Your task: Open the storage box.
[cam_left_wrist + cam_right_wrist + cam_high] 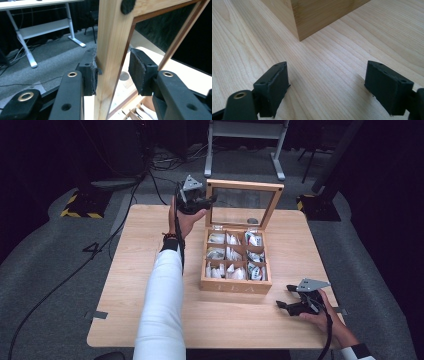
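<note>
A wooden tea box [235, 285] stands on the table [130, 270], its compartments holding several tea bags [230, 254]. Its glass lid [244, 185] stands upright and open. My left gripper [209, 200] reaches the lid's left frame. In the left gripper view the frame [112, 37] runs between the jaws of the left gripper [112, 72]: one pad [90, 75] touches the wood, the other [137, 72] stands a little off it. My right gripper [282, 306] rests open on the table near the box's front right corner; the right gripper [327, 85] has nothing between its jaws, with the box corner [317, 15] ahead.
The table stands on grey carpet, with cables [60, 285] trailing to its left. A white desk frame [245, 140] stands behind, and a yellow-and-black striped base [80, 207] lies at the back left. Bare tabletop [324, 62] lies in front of the box.
</note>
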Demonstrator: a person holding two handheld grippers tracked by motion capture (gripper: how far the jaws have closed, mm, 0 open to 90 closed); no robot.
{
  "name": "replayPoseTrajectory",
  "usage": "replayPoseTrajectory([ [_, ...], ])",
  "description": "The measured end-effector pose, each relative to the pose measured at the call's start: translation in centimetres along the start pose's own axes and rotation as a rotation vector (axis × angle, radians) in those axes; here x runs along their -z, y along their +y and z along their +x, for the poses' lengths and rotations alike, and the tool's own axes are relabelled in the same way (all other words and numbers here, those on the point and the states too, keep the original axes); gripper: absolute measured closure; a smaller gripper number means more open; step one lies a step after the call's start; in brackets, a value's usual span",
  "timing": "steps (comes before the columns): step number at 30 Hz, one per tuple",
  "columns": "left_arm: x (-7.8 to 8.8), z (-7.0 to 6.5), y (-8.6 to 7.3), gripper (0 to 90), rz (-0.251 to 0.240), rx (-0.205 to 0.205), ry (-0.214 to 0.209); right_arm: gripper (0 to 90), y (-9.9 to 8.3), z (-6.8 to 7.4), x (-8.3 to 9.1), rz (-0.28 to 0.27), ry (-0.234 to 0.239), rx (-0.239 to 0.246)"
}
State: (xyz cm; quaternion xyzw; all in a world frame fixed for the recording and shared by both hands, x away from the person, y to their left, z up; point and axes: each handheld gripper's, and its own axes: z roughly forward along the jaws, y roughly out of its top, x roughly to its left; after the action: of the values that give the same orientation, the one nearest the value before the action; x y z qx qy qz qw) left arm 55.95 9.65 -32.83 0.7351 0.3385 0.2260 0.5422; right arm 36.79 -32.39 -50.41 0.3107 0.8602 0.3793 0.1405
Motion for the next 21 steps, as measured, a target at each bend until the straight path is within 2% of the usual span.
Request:
replayPoseTrajectory([
  [7,-1.0,0.9,-0.4,60.1,-0.028,0.048,0.010,18.9,0.0,0.0,0.0,0.000,-0.001,-0.002],
  [16,-1.9,1.1,-0.8,62.0,-0.017,0.051,0.054,18.7,0.0,0.0,0.0,0.000,0.002,-0.001],
  [21,-2.4,0.9,-1.3,62.7,-0.034,0.078,0.091,18.3,0.0,0.0,0.0,0.001,0.003,0.004],
])
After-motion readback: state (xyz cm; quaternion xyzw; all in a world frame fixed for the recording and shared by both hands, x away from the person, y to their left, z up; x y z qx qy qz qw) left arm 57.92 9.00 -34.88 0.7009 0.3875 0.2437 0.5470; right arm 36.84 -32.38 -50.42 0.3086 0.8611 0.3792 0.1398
